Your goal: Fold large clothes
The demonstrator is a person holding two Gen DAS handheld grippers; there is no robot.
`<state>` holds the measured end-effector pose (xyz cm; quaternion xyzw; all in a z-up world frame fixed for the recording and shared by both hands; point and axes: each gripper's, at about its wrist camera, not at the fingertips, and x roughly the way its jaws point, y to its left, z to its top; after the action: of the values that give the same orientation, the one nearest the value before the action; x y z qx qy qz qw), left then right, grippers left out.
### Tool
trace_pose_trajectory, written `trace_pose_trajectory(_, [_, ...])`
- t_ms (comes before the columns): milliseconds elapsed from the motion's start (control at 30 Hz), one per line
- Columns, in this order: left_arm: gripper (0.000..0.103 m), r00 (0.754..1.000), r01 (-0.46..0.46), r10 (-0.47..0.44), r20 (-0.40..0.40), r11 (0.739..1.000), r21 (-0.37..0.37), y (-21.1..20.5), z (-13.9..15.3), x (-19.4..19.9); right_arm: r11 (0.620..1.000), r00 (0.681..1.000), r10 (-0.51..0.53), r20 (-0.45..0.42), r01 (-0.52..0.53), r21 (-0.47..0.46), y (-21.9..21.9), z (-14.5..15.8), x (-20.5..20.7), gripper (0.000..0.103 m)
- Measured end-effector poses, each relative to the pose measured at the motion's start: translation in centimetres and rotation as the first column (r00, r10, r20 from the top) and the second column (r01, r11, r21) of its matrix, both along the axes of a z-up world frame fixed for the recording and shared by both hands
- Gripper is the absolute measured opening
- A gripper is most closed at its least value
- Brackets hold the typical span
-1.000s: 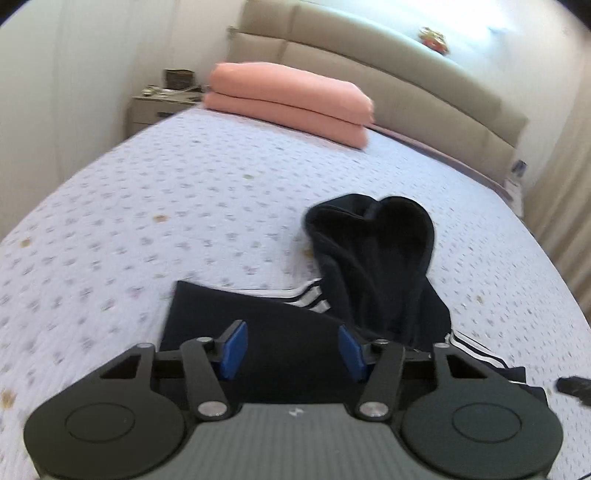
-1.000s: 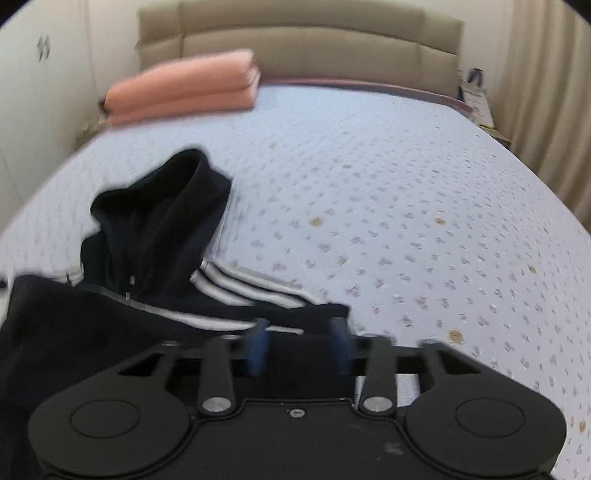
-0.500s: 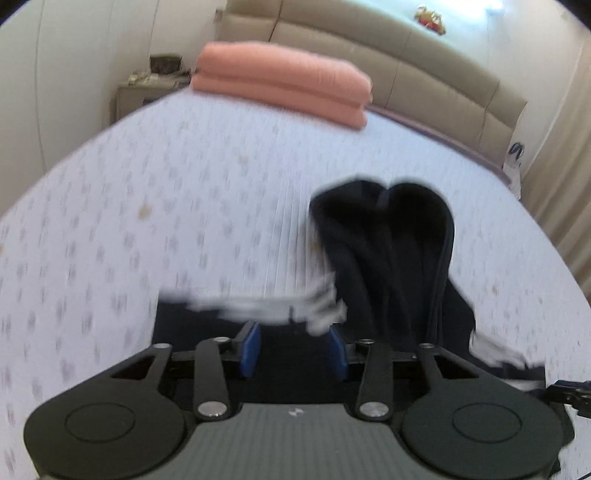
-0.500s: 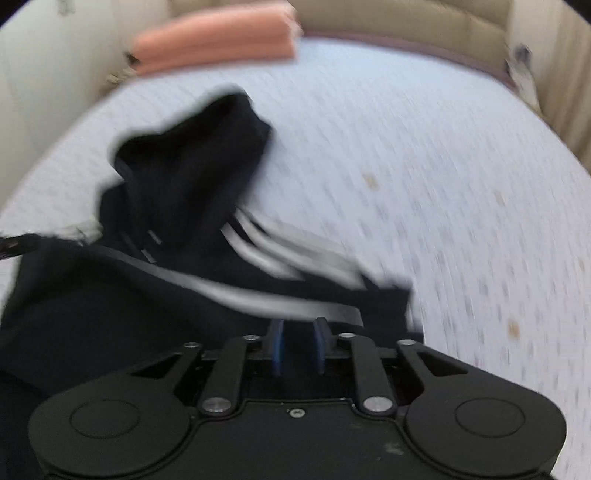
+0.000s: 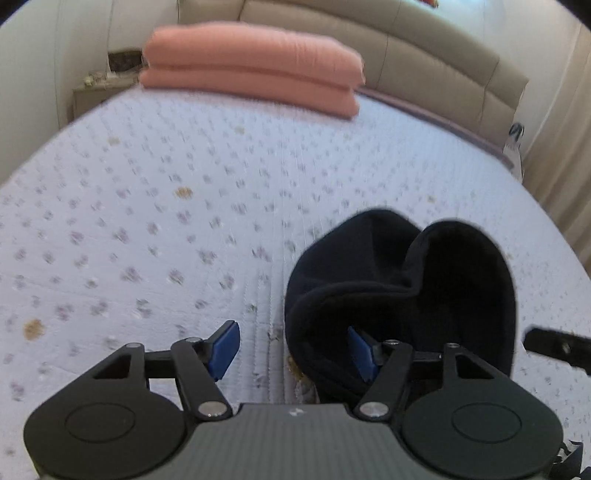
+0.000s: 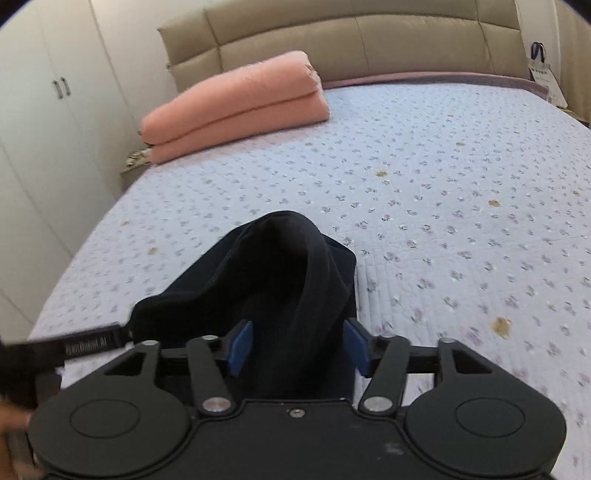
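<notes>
A black hooded jacket lies on the flowered bedspread (image 5: pixel 155 229); only its hood (image 5: pixel 406 288) (image 6: pixel 288 277) shows, bunched and open toward the headboard. My left gripper (image 5: pixel 293 350) hovers over the hood's left edge with its jaws opening. Its right pad (image 5: pixel 360 352) is over the black cloth and its left pad (image 5: pixel 225 347) over bare bedspread. My right gripper (image 6: pixel 298 347) is also opening, the hood's cloth lying between its blue pads without being pinched. The left gripper's finger (image 6: pixel 74 345) shows at the left edge of the right wrist view.
A folded pink quilt (image 5: pixel 251 70) (image 6: pixel 236 107) lies at the head of the bed against the beige padded headboard (image 6: pixel 351 33). White wardrobe doors (image 6: pixel 44 110) stand on the left, with a nightstand (image 5: pixel 96 92) by the bed. Curtains (image 5: pixel 561 140) hang at the right.
Both grippers have travelled up the bed from the jacket's striped body to the hood, and the body has dropped out of view. Their jaws, close together half a second ago, now stand wide.
</notes>
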<state>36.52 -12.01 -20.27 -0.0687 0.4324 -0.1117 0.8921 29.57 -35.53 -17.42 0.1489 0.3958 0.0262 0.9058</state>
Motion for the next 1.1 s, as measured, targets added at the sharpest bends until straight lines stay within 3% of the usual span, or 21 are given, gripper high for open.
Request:
trace_pose_trajectory(67, [0.061, 1.000, 0.001, -0.001, -0.028, 1.000, -0.016, -0.1, -1.2, 0.9, 1.000, 0.999, -0.019, -0.034, 0.019, -0.013, 0.5, -1.1, 1.8, 0.070])
trace_pose_trajectory(167, [0.027, 0.997, 0.007, -0.008, -0.070, 1.000, -0.004, -0.8, -2.5, 2.1, 0.999, 0.995, -0.048, -0.083, 0.046, -0.026, 1.0, -2.7, 3.7, 0.066])
trace_pose_trajectory(200, [0.009, 0.998, 0.012, -0.012, -0.060, 1.000, -0.013, -0.8, -2.6, 2.2, 0.998, 0.994, -0.053, -0.095, 0.048, -0.050, 1.2, -3.2, 4.1, 0.047])
trace_pose_trajectory(233, [0.008, 0.999, 0.007, -0.008, -0.035, 1.000, -0.018, -0.7, -2.2, 2.1, 0.996, 0.994, -0.050, -0.098, 0.043, -0.076, 1.4, -3.5, 4.4, 0.020])
trace_pose_trajectory(267, [0.008, 1.000, 0.002, -0.002, -0.013, 1.000, -0.018, -0.4, -1.7, 2.0, 0.995, 0.995, -0.033, -0.089, 0.024, -0.094, 1.5, -3.6, 4.5, 0.012])
trace_pose_trajectory(333, [0.008, 0.999, -0.004, 0.007, 0.038, 0.998, -0.070, 1.1, 0.0, 1.4, 0.995, 1.000, -0.017, -0.025, 0.014, -0.096, 0.6, -2.7, 3.8, 0.008])
trace_pose_trajectory(433, [0.008, 0.994, 0.015, 0.010, 0.112, 0.974, -0.224, 4.4, 2.2, 0.2, 0.999, 0.996, -0.014, 0.086, 0.017, -0.035, -2.4, -0.3, 1.4, 0.008])
trace_pose_trajectory(533, [0.008, 0.995, 0.043, -0.021, 0.099, 0.972, -0.231, 6.2, 1.8, -0.2, 0.999, 0.992, -0.038, 0.121, 0.034, 0.037, -5.8, 0.1, -1.0, 0.007])
trace_pose_trajectory(600, [0.008, 0.999, 0.052, -0.048, 0.023, 0.970, -0.238, 7.4, -0.7, 0.2, 0.997, 0.996, -0.068, 0.055, 0.065, 0.051, -7.6, -1.7, -1.6, 0.007])
trace_pose_trajectory(667, [0.018, 0.992, 0.013, -0.049, -0.119, 0.958, -0.286, 9.1, -4.3, 0.9, 0.983, 0.991, -0.122, -0.052, 0.128, 0.131, -9.9, -4.9, -1.9, 0.014])
trace_pose_trajectory(700, [0.018, 0.989, 0.008, -0.056, -0.139, 0.945, -0.328, 9.7, -5.4, 0.6, 0.976, 0.984, -0.139, -0.113, 0.156, 0.153, -10.7, -6.5, -1.9, 0.022])
trace_pose_trajectory(733, [0.019, 0.991, 0.010, -0.058, -0.118, 0.929, -0.369, 10.3, -5.6, 0.0, 0.973, 0.978, -0.137, -0.155, 0.162, 0.162, -11.1, -7.7, -2.1, 0.023])
trace_pose_trajectory(800, [0.023, 0.993, 0.030, -0.066, -0.100, 0.943, -0.330, 10.4, -4.6, -1.0, 0.978, 0.979, -0.110, -0.170, 0.137, 0.155, -11.0, -8.0, -2.9, 0.028])
trace_pose_trajectory(900, [0.039, 0.993, 0.078, -0.098, -0.068, 0.965, -0.249, 10.8, -2.8, -2.3, 0.985, 0.982, -0.066, -0.179, 0.093, 0.146, -11.6, -6.4, -4.5, 0.061])
trace_pose_trajectory(1000, [0.041, 0.986, 0.137, -0.156, -0.061, 0.960, -0.244, 11.8, -0.8, -2.9, 0.985, 0.984, -0.060, -0.165, 0.085, 0.148, -12.9, -4.1, -6.3, 0.061])
trace_pose_trajectory(1100, [0.047, 0.988, 0.146, -0.152, -0.012, 0.966, -0.216, 12.5, 1.8, -3.4, 0.990, 0.990, -0.078, -0.117, 0.091, 0.106, -12.9, -1.3, -6.1, 0.061])
